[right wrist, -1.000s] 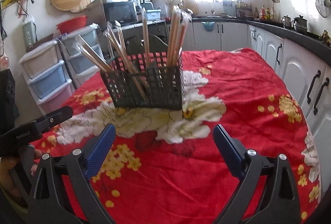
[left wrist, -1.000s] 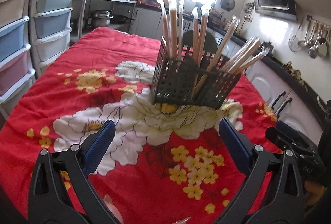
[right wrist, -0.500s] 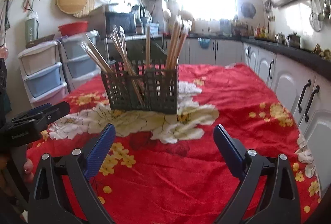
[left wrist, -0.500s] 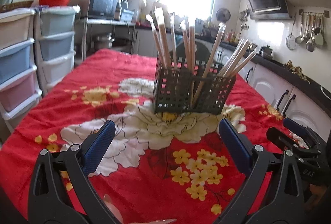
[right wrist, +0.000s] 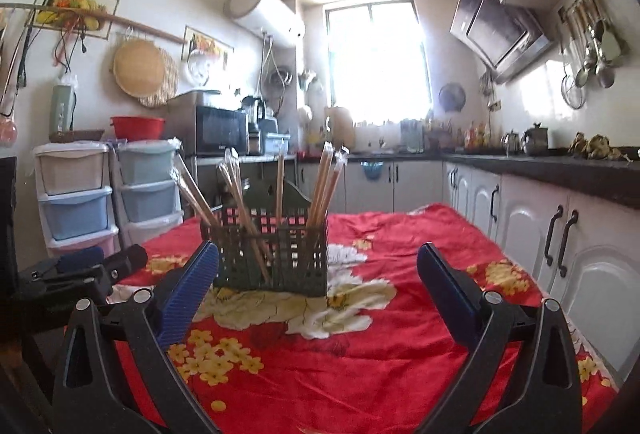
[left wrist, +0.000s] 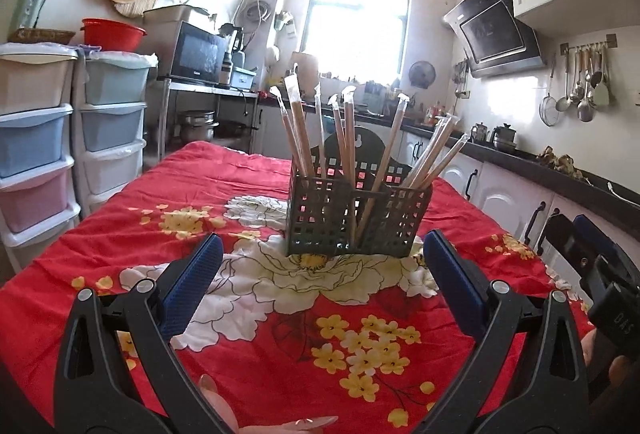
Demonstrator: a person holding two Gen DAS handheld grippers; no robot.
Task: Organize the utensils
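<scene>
A dark perforated utensil basket point(left wrist: 356, 220) stands upright on the table's red flowered cloth point(left wrist: 248, 193); it also shows in the right wrist view point(right wrist: 276, 254). Several wrapped wooden chopsticks point(left wrist: 348, 141) stand in its compartments, leaning outward, and show in the right wrist view too point(right wrist: 324, 177). My left gripper point(left wrist: 322, 274) is open and empty, low over the cloth in front of the basket. My right gripper point(right wrist: 318, 278) is open and empty, also short of the basket. Each gripper shows at the edge of the other's view.
Plastic drawer units point(left wrist: 60, 137) stand left of the table. White cabinets under a dark counter point(right wrist: 560, 193) run along the right. A microwave point(left wrist: 196, 53) and a red basin point(left wrist: 112, 33) sit at the back left. Ladles hang on the right wall point(left wrist: 580, 89).
Both cameras have tilted upward and sunk lower toward the cloth, so the basket appears more level and more of the walls shows. Both grippers stayed open.
</scene>
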